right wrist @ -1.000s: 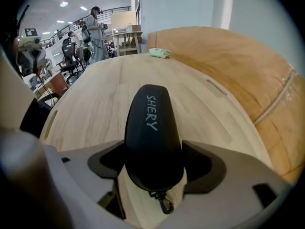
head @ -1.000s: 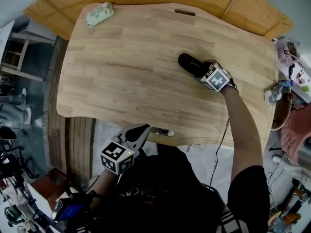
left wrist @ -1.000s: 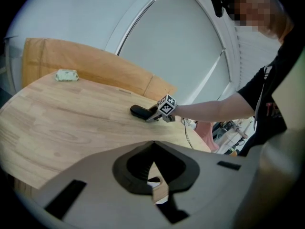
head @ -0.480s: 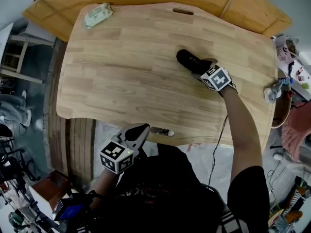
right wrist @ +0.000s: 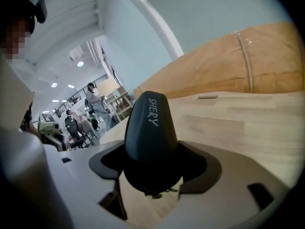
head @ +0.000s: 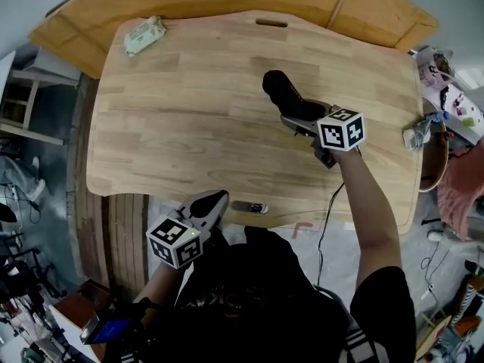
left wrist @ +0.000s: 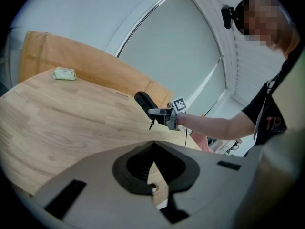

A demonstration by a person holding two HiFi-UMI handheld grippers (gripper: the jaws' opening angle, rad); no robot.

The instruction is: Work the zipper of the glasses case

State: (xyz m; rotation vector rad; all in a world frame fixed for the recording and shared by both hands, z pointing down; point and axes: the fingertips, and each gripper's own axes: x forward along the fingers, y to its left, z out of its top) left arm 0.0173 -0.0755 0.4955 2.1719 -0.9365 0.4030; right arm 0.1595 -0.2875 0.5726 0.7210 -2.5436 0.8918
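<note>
While the head view looked down on the wooden table, the right gripper had the black glasses case by its near end over the table's right half, the case's long axis running away from the jaws toward the far left and tipped upward. The left gripper sat well apart from it, down off the table's near edge by the person's body, and a pack of wipes lay in the far left corner. Over to the left gripper view: its jaws were pressed together with nothing between them, and beyond them, up and to the right, the case stuck up at a slant, apparently clear of the tabletop, a small zipper pull dangling under it right beside the right gripper. In the right gripper view, the jaws had just been closing and now stood wide but clamped on the case's rounded end, which filled the gap between the pads and pointed straight away from the camera. So the call: the right hand was the holder, and the pull hung at the gripped end, on the underside, so the empty left gripper would probably have to open and travel forward and to the right across the table edge to reach it
</note>
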